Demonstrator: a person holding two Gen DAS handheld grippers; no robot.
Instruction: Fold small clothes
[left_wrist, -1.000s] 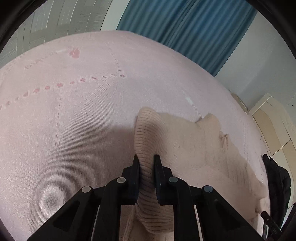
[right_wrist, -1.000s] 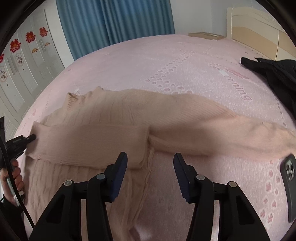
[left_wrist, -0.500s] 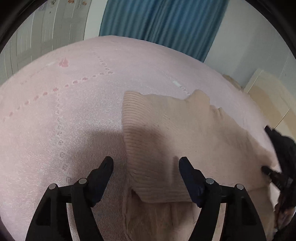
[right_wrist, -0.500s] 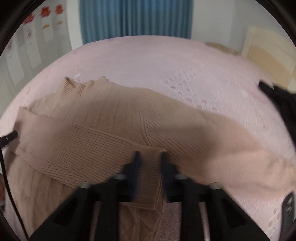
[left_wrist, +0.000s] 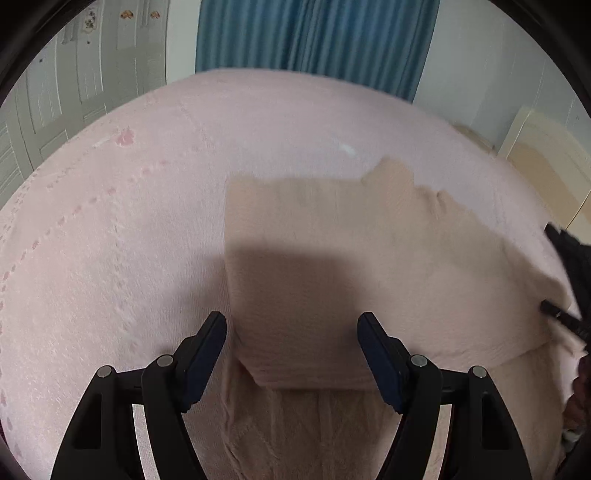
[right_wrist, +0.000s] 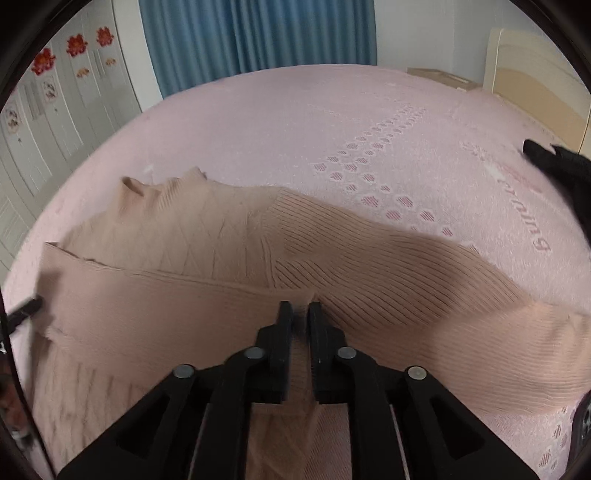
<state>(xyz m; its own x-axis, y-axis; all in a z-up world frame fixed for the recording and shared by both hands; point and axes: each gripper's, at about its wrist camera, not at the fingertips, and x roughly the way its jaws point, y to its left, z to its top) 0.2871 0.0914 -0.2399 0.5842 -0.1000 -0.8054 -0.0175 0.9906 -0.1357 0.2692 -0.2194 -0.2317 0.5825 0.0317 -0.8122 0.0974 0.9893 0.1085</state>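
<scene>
Pink bedspread (right_wrist: 369, 122) with a paw-print pattern fills both views; blue curtain (left_wrist: 314, 37) at 12 o'clock, white cupboard doors (right_wrist: 44, 122) at 10 in the right view. Beige knit sweater (right_wrist: 207, 240) lies flat on the spread, collar toward 11 in the right view. One ribbed sleeve (right_wrist: 159, 314) is folded across the body, running from 9 to centre; the other sleeve (right_wrist: 461, 306) stretches out toward 3–4.

My right gripper (right_wrist: 300, 314) has its jaws drawn together, pinching the cuff end of the folded sleeve at centre. My left gripper (left_wrist: 291, 332) sits low at 6 o'clock in its own view, jaws spread wide, holding nothing; the folded sleeve edge lies between and just ahead of them under their shadow. In the left view my right tool's tip (left_wrist: 557, 317) shows at 3 o'clock against the sweater.

Black garment (right_wrist: 557, 166) at 2 in the right view. Dark phone (right_wrist: 583, 424) at 4, on the spread.
</scene>
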